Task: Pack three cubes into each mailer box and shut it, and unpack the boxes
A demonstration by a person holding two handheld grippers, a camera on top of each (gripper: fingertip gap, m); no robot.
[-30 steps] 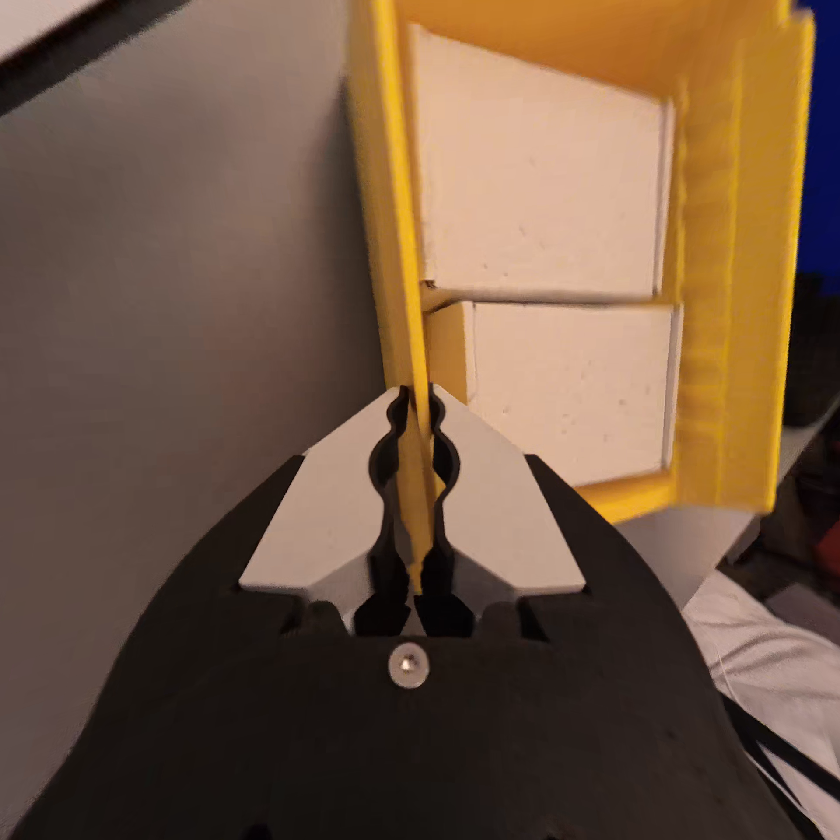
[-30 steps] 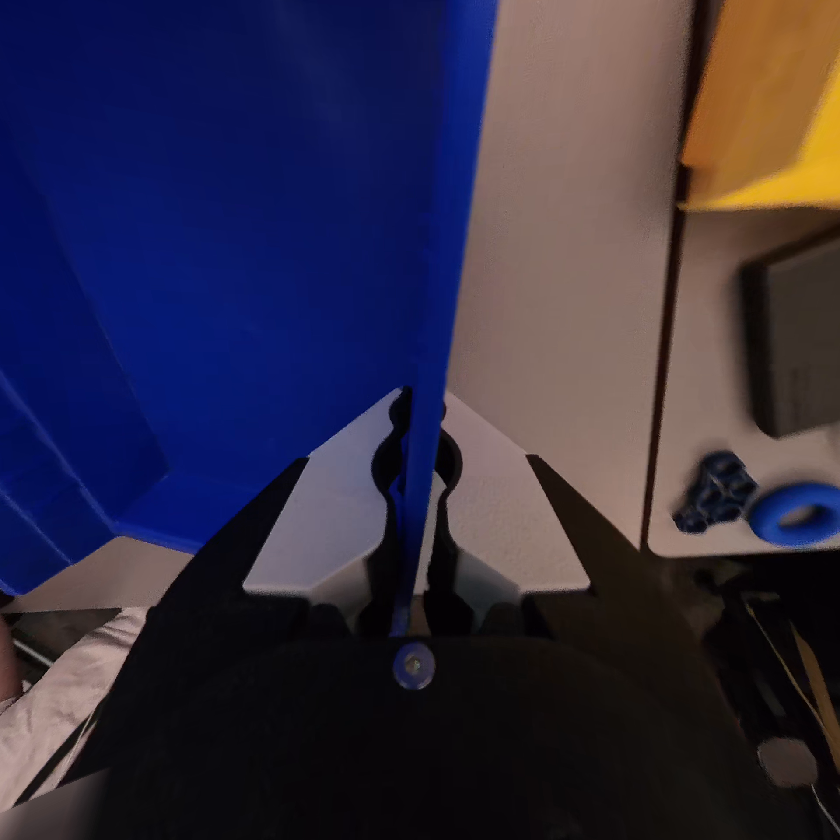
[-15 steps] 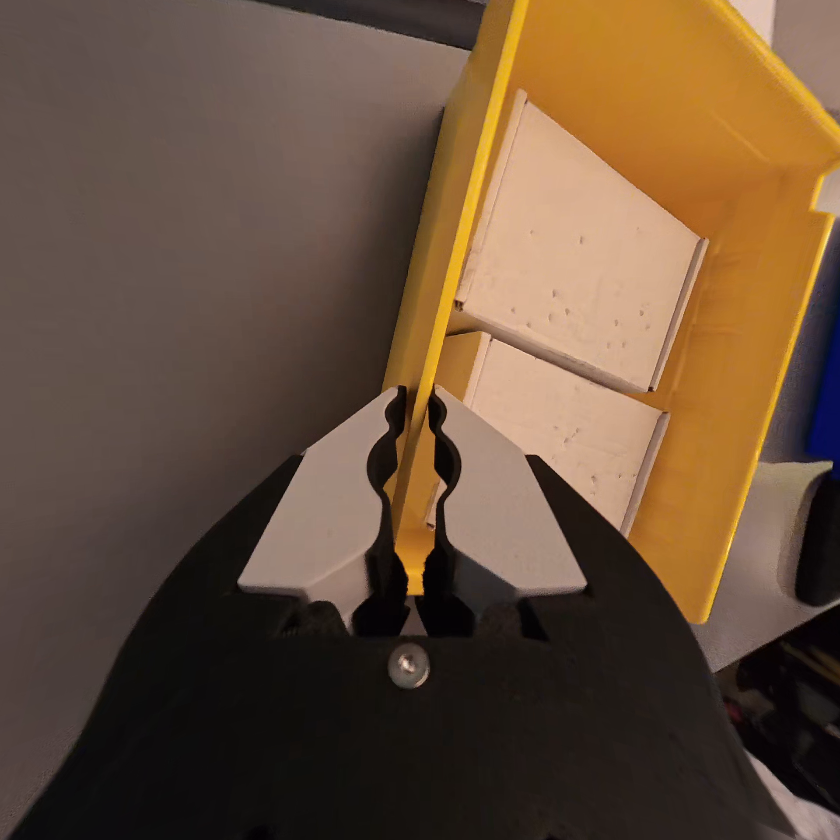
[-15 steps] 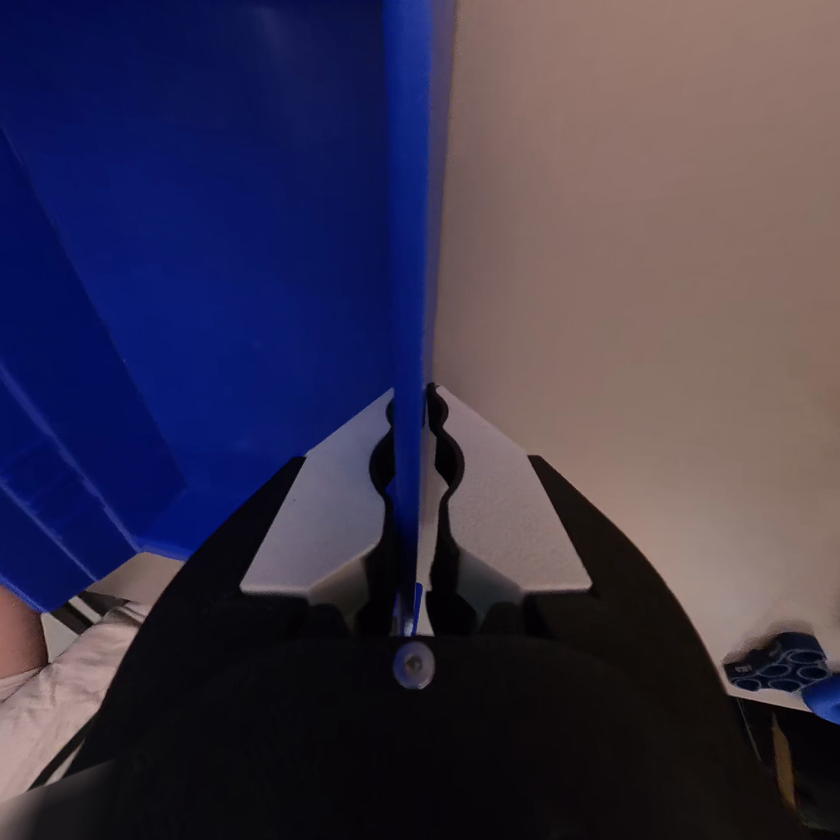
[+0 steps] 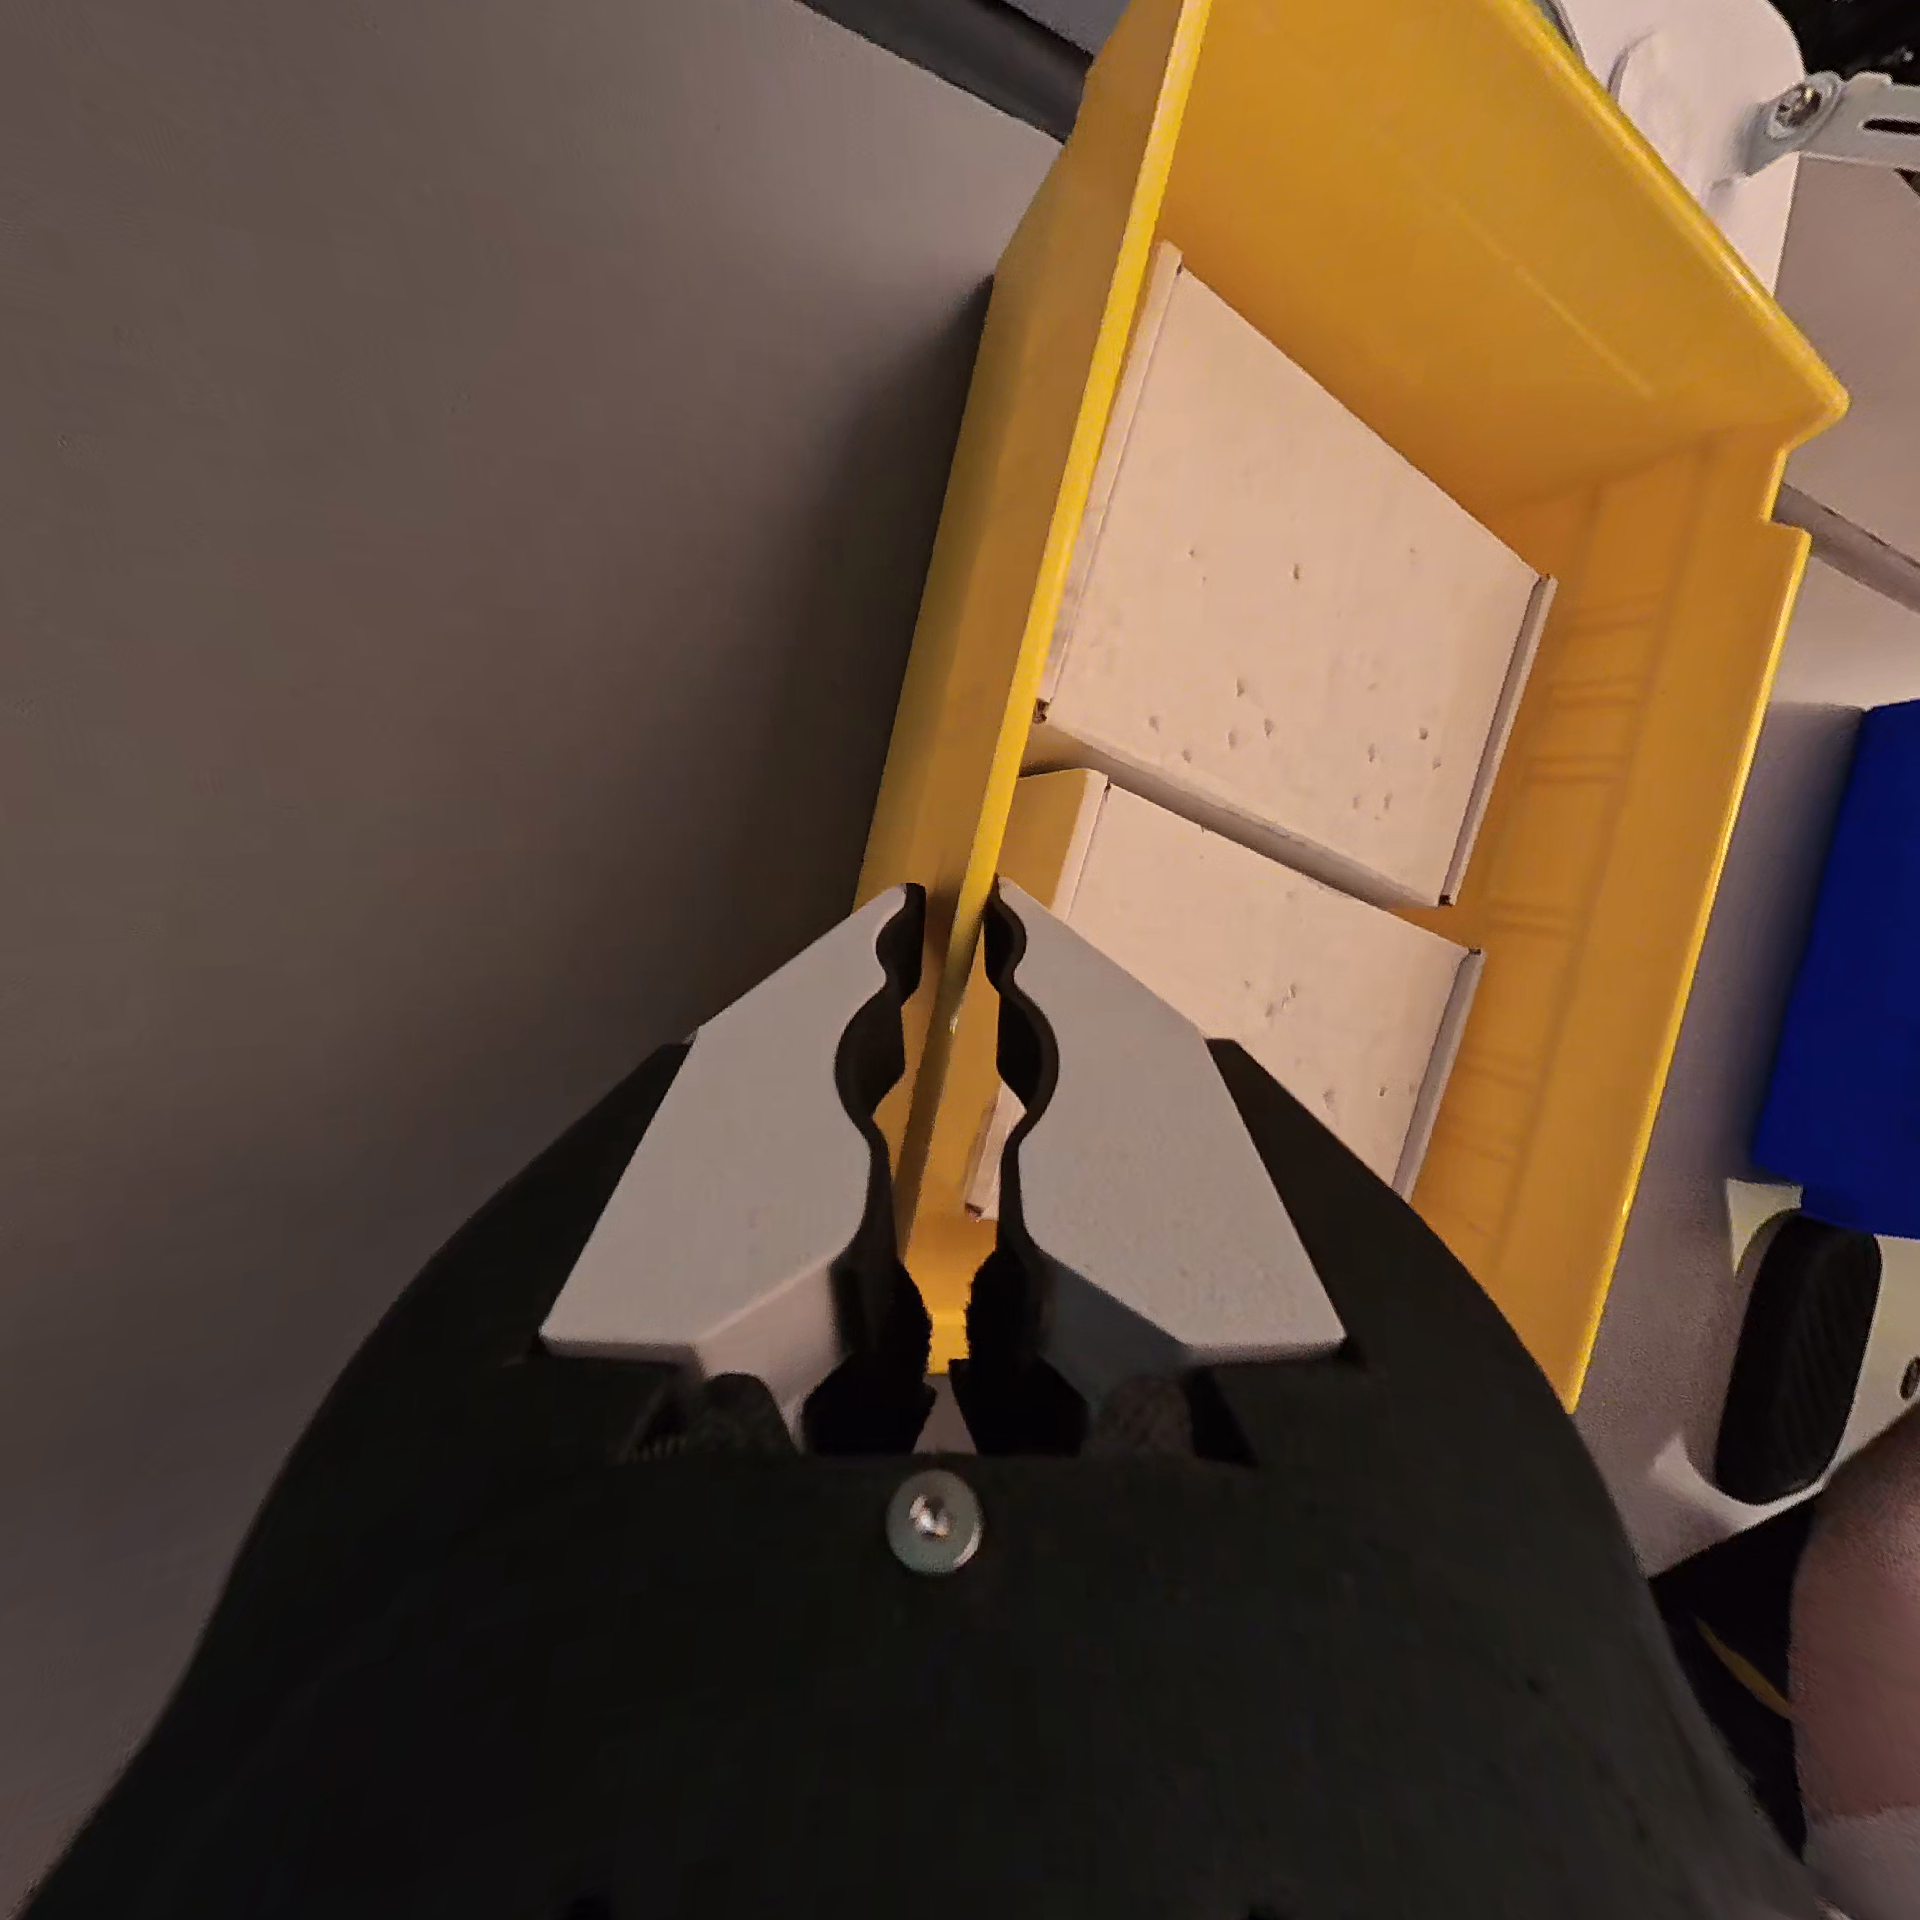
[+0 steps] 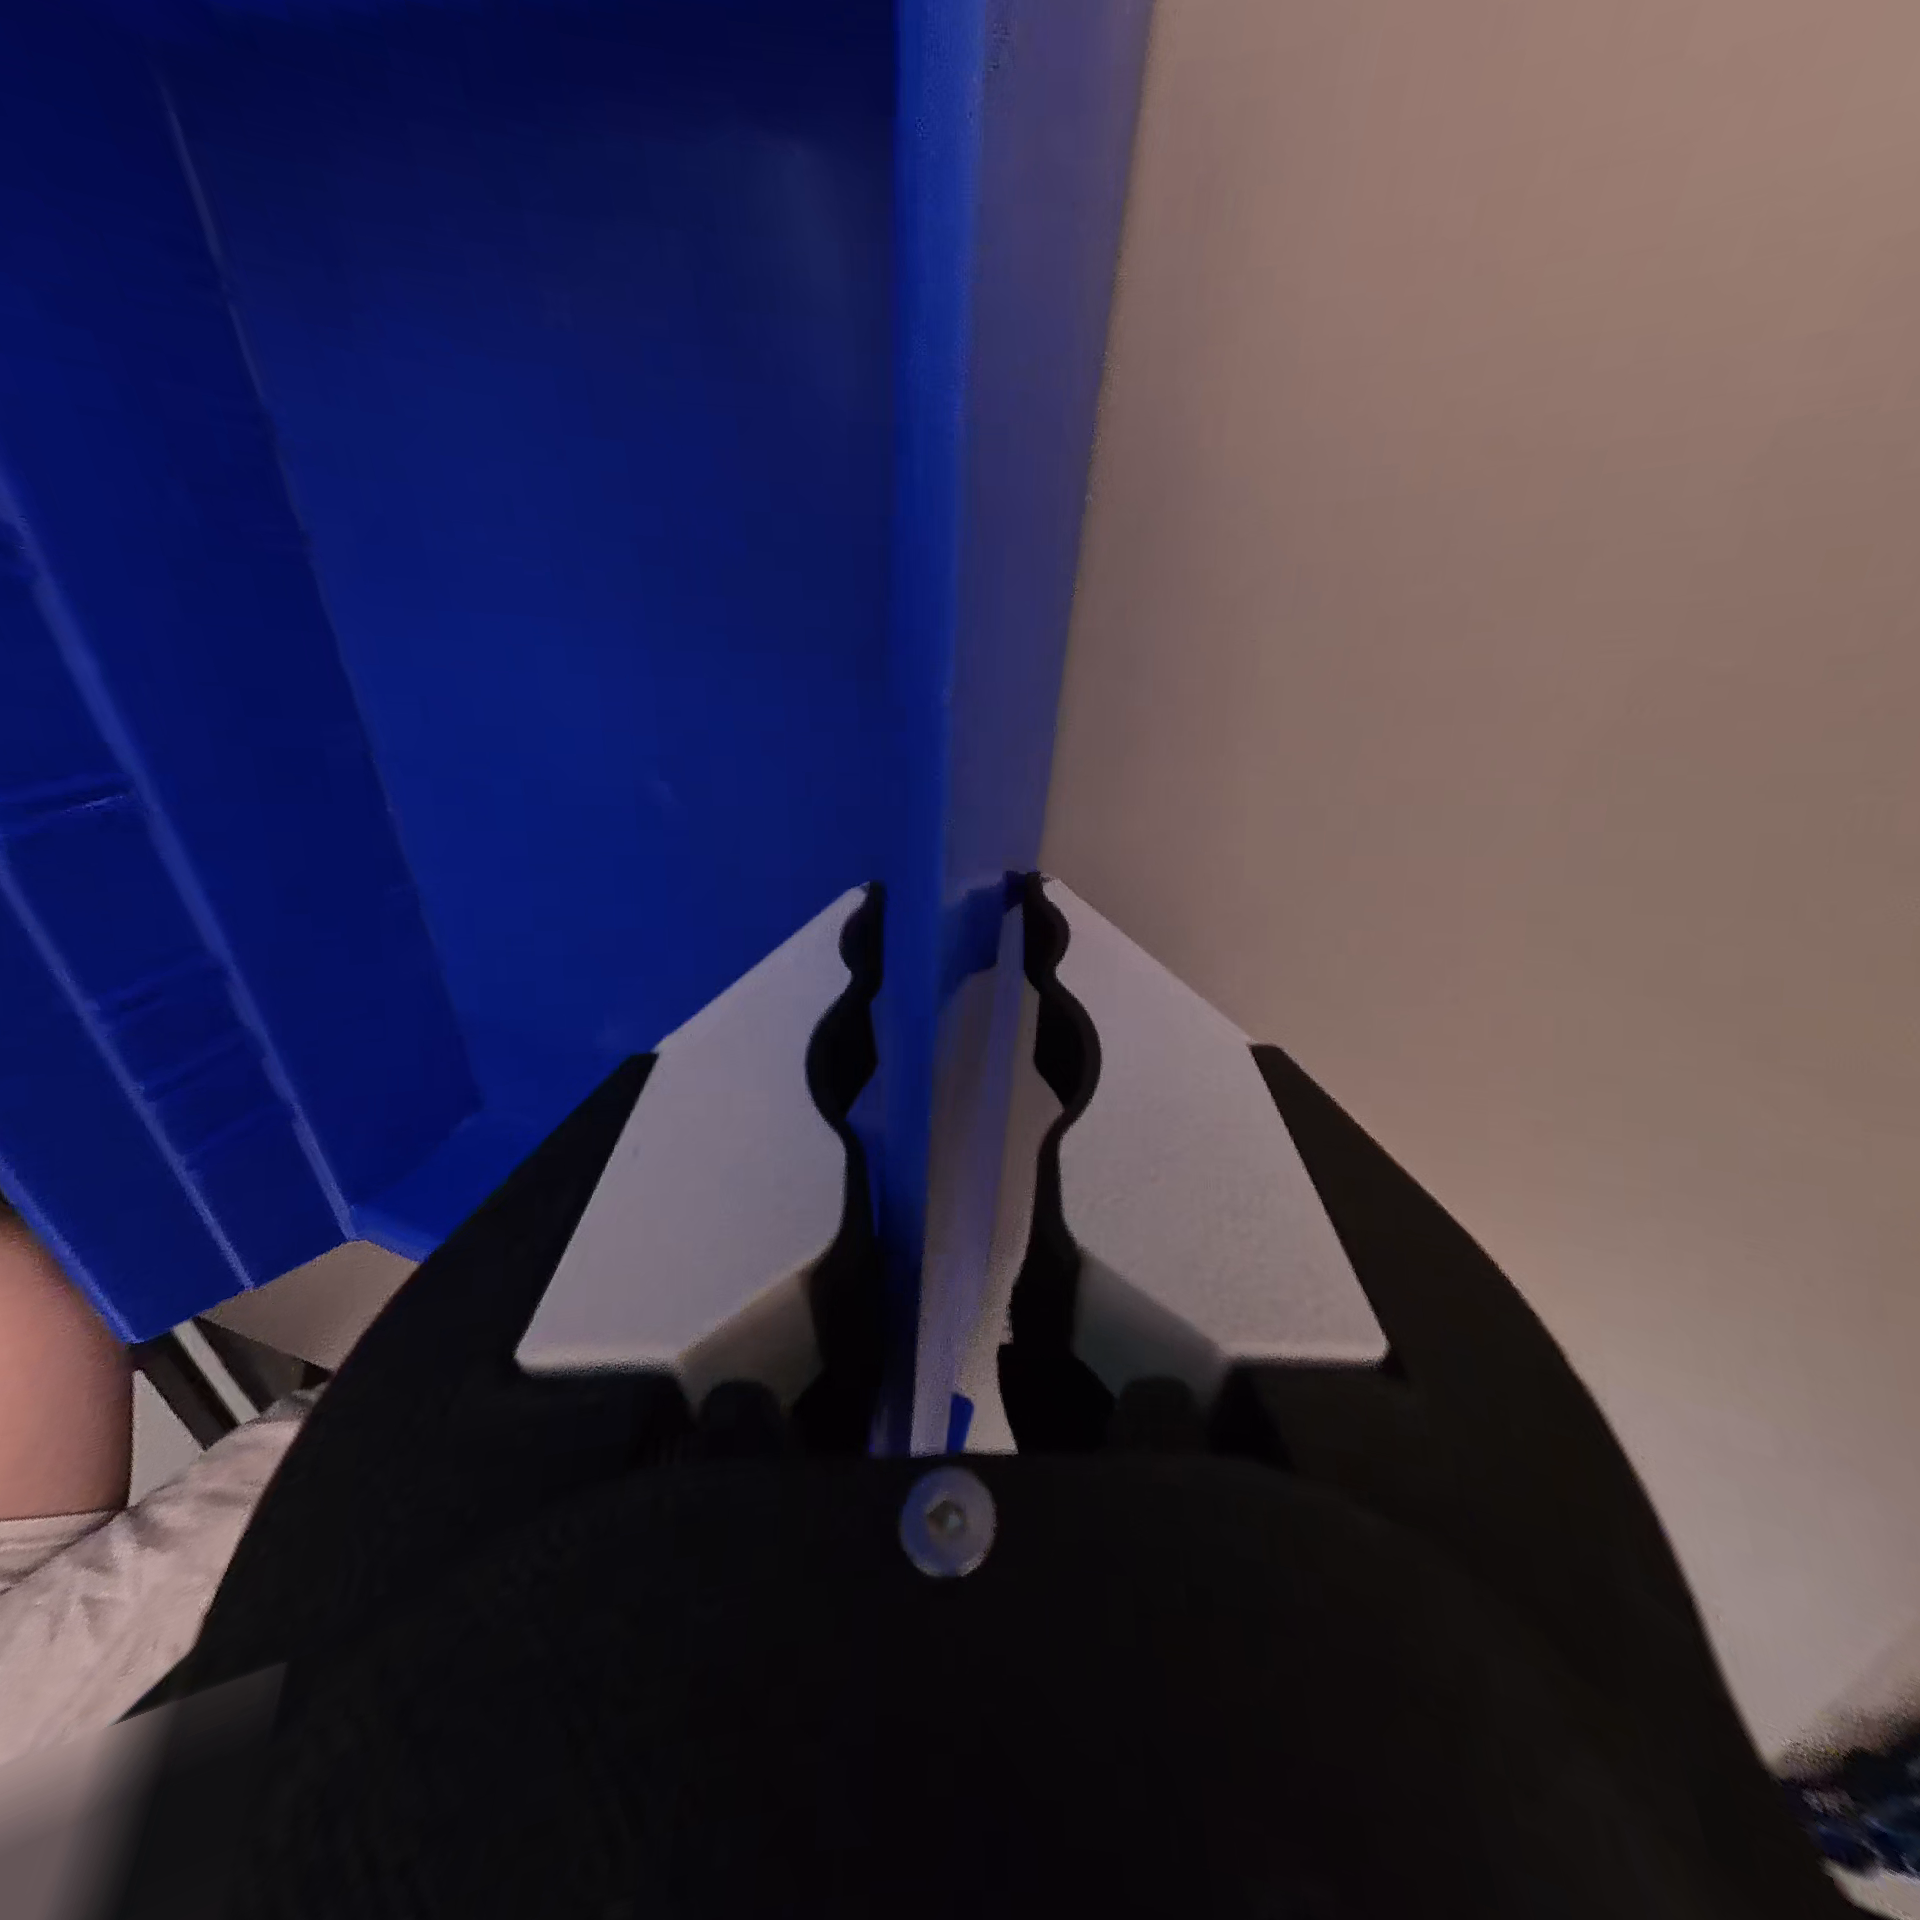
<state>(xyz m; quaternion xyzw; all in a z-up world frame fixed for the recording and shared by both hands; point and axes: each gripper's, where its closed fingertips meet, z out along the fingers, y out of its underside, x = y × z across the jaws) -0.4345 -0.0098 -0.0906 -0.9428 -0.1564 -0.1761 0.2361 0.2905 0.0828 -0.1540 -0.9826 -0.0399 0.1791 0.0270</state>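
Two white mailer boxes (image 5: 1288, 623) lay shut, side by side, inside the yellow bin (image 5: 1475, 301), which rested on the grey bench (image 5: 416, 520). No cubes showed in either view, so whether the boxes were packed could not be told. Judged from the closed lids and the visibly bare interior of the blue bin (image 6: 520, 520), packing or unpacking of these two boxes was still to come.

The left tongs (image 5: 951, 914) straddled the near side wall of the yellow bin, with a narrow gap visible on each side of the wall; the grip appeared slack rather than pinching. The right tongs (image 6: 951, 894) straddled the side wall of the blue bin, spread wider than the wall, with bench surface visible between the wall and the right finger.

Compared with one second earlier, both tongs had loosened: each had then been pressed onto its bin wall. The yellow bin had then appeared lifted and tilted, with the floor area visible beneath it; it now sat on the bench. The blue bin had likewise come down to the bench.
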